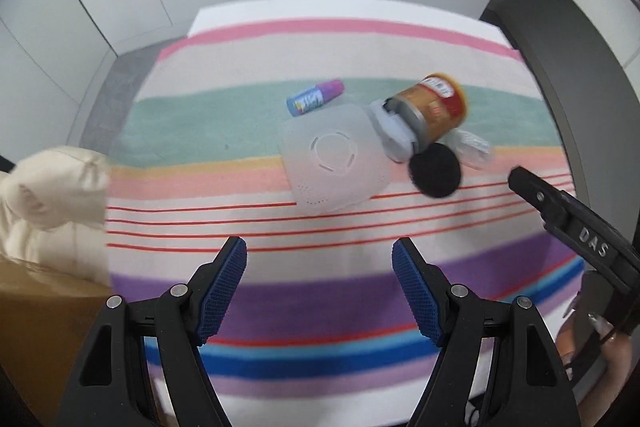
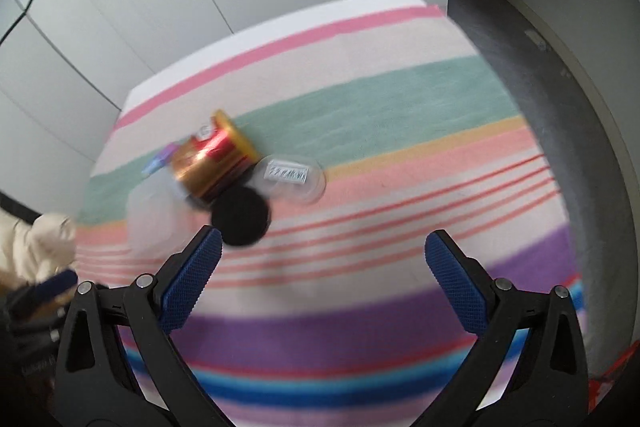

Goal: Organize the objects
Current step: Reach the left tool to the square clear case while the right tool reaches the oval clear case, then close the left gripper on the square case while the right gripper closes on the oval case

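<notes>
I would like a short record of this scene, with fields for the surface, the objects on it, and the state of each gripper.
surface: striped cloth
objects: translucent square container; gold and red can lying on its side; black round disc; clear round lid with a label; blue and purple tube
grouping: all close together, the tube a little apart
left gripper: open, holding nothing
right gripper: open, holding nothing
at left edge: cream cloth item on a brown box
</notes>
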`<act>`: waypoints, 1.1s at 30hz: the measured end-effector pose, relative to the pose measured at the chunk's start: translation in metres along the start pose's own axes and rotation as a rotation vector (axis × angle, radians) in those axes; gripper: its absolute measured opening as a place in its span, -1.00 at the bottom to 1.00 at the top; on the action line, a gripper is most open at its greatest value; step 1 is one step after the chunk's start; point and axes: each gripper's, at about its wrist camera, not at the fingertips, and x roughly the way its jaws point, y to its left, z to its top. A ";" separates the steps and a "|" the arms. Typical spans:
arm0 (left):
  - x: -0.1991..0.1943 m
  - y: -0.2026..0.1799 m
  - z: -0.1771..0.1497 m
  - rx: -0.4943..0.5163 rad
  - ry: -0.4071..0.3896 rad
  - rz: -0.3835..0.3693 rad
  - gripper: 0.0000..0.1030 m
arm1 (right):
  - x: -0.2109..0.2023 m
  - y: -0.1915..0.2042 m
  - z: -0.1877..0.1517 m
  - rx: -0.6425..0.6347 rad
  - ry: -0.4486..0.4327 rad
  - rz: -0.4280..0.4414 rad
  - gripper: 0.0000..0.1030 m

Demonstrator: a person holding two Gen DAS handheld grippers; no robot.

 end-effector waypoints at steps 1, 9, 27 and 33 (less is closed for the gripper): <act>0.006 0.000 0.001 -0.008 0.003 -0.007 0.49 | 0.012 0.001 0.003 0.006 0.006 -0.001 1.00; 0.042 -0.009 0.009 -0.017 -0.014 -0.053 0.49 | 0.058 0.013 0.014 0.015 0.004 -0.017 1.00; 0.070 -0.017 0.036 -0.131 -0.085 -0.007 0.54 | 0.075 0.044 0.004 -0.179 -0.101 -0.181 0.13; 0.075 -0.014 0.044 -0.150 -0.060 0.041 0.82 | 0.074 0.040 0.000 -0.189 -0.098 -0.170 0.13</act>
